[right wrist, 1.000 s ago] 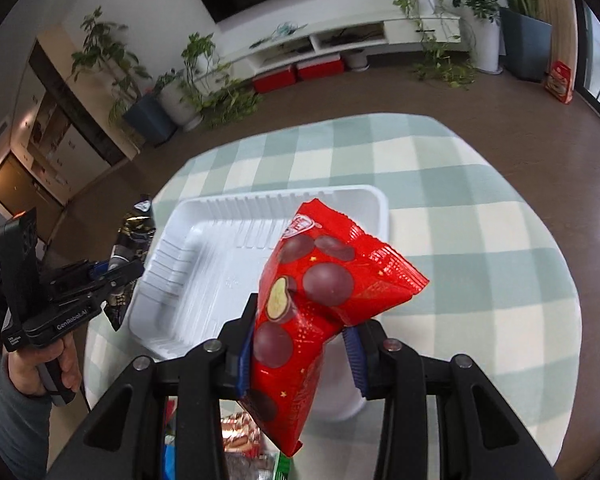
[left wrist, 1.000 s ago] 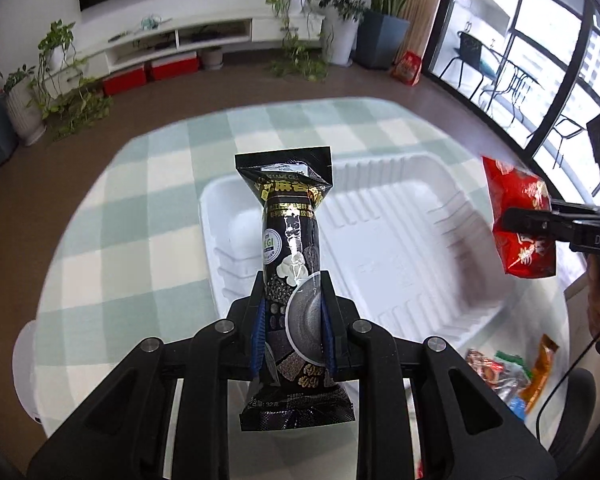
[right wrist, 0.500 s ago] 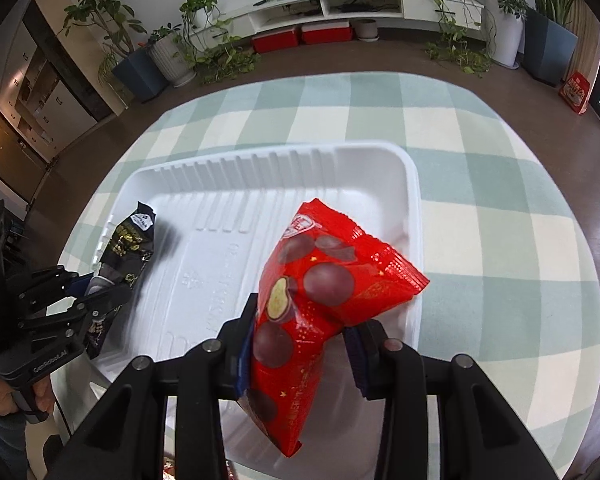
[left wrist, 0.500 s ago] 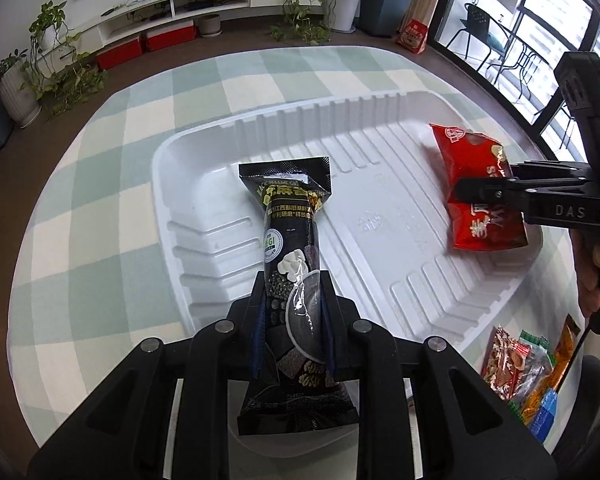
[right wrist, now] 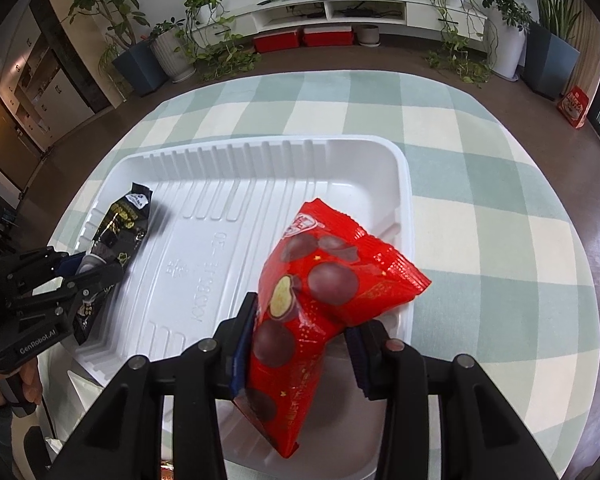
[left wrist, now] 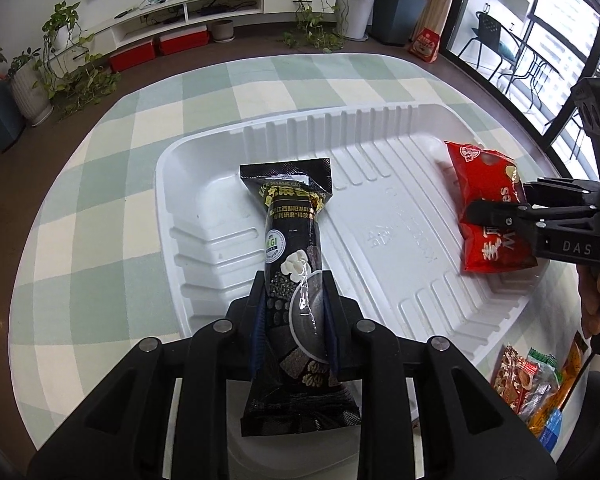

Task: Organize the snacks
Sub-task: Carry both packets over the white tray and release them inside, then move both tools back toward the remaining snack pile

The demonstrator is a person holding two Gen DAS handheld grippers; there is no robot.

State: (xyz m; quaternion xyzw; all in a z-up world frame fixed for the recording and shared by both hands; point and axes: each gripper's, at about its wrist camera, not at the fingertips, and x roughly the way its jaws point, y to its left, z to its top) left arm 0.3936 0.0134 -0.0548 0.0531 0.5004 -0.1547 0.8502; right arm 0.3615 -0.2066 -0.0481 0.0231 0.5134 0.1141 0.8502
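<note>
A white ribbed plastic tray [left wrist: 380, 152] [right wrist: 340, 152] sits on the green-and-white checked tablecloth. My left gripper [left wrist: 294, 280] is shut on a long black snack pack [left wrist: 294, 232] and holds it low over the tray's left end; it also shows in the right wrist view [right wrist: 120, 220]. My right gripper [right wrist: 300, 316] has its jaws wider than before around a red chocolate-ball snack bag [right wrist: 320, 280], which lies in the tray's right end and shows in the left wrist view [left wrist: 488, 208]. The right gripper [left wrist: 496, 204] shows there too.
Several loose snack packets [left wrist: 536, 384] lie on the table by the tray's near right corner. The round table's edge [right wrist: 580, 216] drops to a brown floor. Plants and a white TV shelf stand at the room's far side.
Both grippers moved forward and down into the tray with their snacks. The right jaws spread wider, leaving a gap on the bag's right side.
</note>
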